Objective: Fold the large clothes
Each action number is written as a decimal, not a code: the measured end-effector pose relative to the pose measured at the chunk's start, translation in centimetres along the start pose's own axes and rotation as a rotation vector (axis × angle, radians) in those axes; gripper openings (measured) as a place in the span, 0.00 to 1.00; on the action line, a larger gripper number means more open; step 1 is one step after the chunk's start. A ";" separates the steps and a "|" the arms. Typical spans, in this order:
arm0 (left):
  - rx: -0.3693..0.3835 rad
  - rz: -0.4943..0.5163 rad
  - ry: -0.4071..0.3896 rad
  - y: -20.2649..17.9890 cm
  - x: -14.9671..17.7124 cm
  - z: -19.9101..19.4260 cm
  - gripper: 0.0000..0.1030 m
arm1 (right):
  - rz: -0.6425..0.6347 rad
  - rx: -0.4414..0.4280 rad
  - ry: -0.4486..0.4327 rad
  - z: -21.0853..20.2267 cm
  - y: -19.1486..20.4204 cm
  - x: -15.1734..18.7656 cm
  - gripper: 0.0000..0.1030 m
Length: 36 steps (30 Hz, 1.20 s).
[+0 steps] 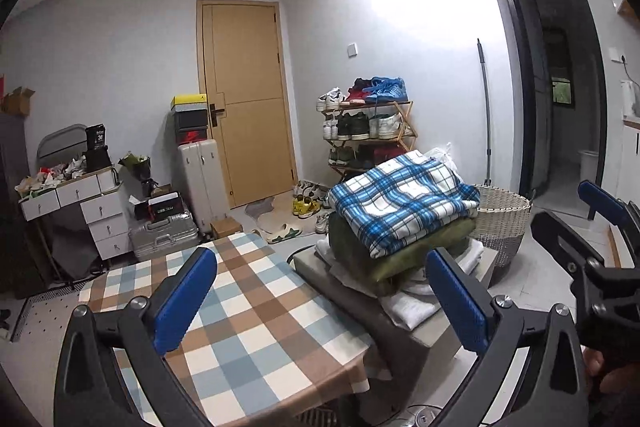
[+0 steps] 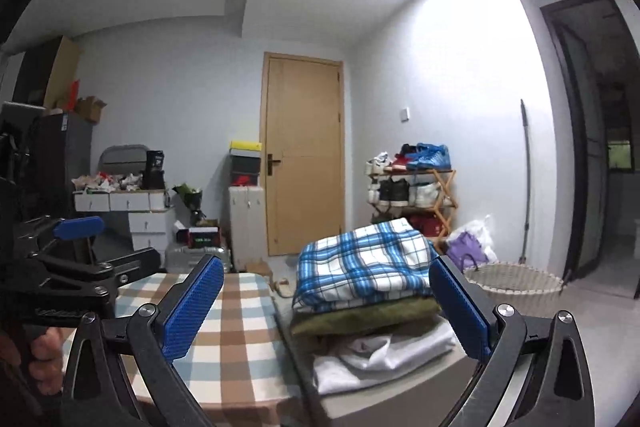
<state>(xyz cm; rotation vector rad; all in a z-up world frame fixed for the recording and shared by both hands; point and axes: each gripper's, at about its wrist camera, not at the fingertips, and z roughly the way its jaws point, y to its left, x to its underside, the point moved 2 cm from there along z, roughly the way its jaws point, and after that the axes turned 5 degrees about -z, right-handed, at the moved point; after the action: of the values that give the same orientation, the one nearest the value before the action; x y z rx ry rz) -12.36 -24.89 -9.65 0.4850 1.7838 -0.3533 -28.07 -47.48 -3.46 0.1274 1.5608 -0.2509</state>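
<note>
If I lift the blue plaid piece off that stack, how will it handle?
Probably floppy: the blue plaid piece is soft folded cloth, its edges drooping over the green garment, so it would likely unfold if gripped at one edge. It looks bulky but light.

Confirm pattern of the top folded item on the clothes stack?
Blue, black and white plaid on the top folded item; clearest in the left wrist view.

Ahead of my left gripper (image 1: 322, 301) the checked desk (image 1: 248, 311) lies bare, so I have open room across its top. To its right the clothes stack (image 1: 400, 219) rises on a low grey stand (image 2: 400, 391) and blocks that side. Behind it the woven basket (image 1: 502, 215) stands on the floor, with open floor towards the dark doorway (image 1: 560, 99).
</note>
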 end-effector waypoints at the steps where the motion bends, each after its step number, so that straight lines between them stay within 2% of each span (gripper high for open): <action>1: -0.002 0.001 0.000 -0.1 0.2 0.1 0.99 | -0.002 0.011 0.001 0.0 0.1 0.1 1.00; 9: -0.037 -0.042 0.017 0.1 1.2 0.3 0.99 | 0.041 0.027 -0.005 -0.5 0.2 1.1 1.00; 16: -0.027 -0.076 0.023 -0.3 1.3 0.5 0.99 | 0.073 0.074 0.015 -0.5 -0.3 1.6 1.00; 36: -0.026 -0.081 0.017 -0.2 1.0 -0.8 0.99 | 0.081 0.077 0.024 -1.3 -0.3 1.2 1.00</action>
<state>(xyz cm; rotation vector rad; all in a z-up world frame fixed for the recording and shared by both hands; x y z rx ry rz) -13.31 -24.55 -10.47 0.3995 1.8254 -0.3832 -29.42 -47.53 -4.61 0.2542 1.5665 -0.2458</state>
